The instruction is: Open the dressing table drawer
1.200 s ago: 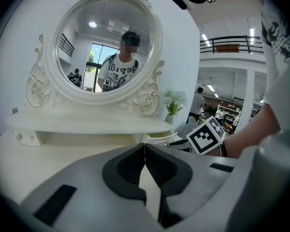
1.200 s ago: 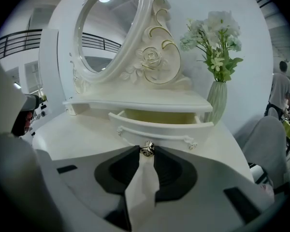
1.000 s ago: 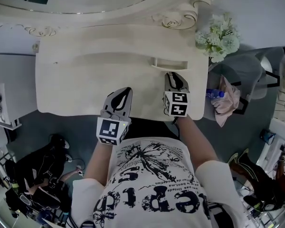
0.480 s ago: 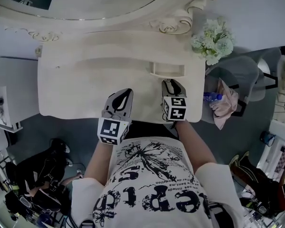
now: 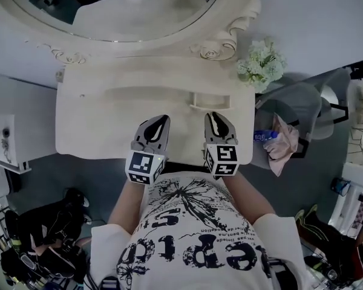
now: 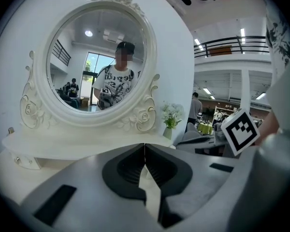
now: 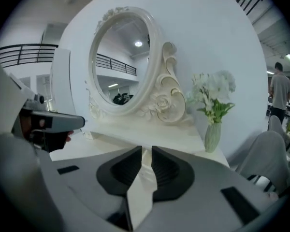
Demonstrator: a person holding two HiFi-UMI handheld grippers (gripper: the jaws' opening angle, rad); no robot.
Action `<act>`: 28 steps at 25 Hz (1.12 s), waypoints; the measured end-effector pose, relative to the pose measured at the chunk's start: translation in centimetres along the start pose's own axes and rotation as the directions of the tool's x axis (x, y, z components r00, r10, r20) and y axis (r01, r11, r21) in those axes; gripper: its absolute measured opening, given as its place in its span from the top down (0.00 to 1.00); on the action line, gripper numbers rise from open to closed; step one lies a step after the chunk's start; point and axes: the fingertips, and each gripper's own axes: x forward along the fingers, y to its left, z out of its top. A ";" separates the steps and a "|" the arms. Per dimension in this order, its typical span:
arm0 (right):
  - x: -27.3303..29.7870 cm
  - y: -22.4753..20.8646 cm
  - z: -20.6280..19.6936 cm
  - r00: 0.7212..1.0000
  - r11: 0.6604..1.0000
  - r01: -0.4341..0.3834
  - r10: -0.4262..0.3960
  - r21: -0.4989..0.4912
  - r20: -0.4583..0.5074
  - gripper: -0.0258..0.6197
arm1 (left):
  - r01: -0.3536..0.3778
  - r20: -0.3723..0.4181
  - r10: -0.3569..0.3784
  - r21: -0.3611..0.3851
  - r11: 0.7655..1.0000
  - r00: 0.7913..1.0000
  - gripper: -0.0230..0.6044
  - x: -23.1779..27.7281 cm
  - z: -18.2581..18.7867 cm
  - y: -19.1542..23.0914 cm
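Rising back from the small drawer (already pulled slightly out of the table's raised tier, it seems, just far of it), the empty right claw has been narrowing to a slit, the left claw pressed together on nothing, so opening looks done.

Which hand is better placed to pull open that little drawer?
Right, probably. The right tool lines up with the drawer front; its jaws have just been closing, nothing between them. The left tool, shut, faces plain tabletop beside it.
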 end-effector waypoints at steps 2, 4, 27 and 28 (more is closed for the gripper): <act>-1.0 0.4 2.3 0.998 1.000 -0.013 0.014 -0.009 0.055 0.88 | -0.004 0.018 0.004 0.014 1.000 1.000 0.93 -0.5 1.1 0.0; -1.8 0.6 4.5 0.994 1.000 -0.019 0.021 -0.015 0.107 0.90 | -0.011 0.040 0.010 0.023 1.000 0.999 0.93 -0.9 2.4 0.1; -5.9 0.7 13.6 0.936 0.991 -0.023 0.067 -0.129 0.346 0.93 | -0.028 0.192 0.005 0.115 0.993 0.981 0.93 -2.0 10.9 0.3; -5.9 0.6 13.6 0.936 0.992 -0.025 0.068 -0.126 0.345 0.93 | -0.026 0.191 0.004 0.113 0.993 0.982 0.93 -2.0 10.9 0.2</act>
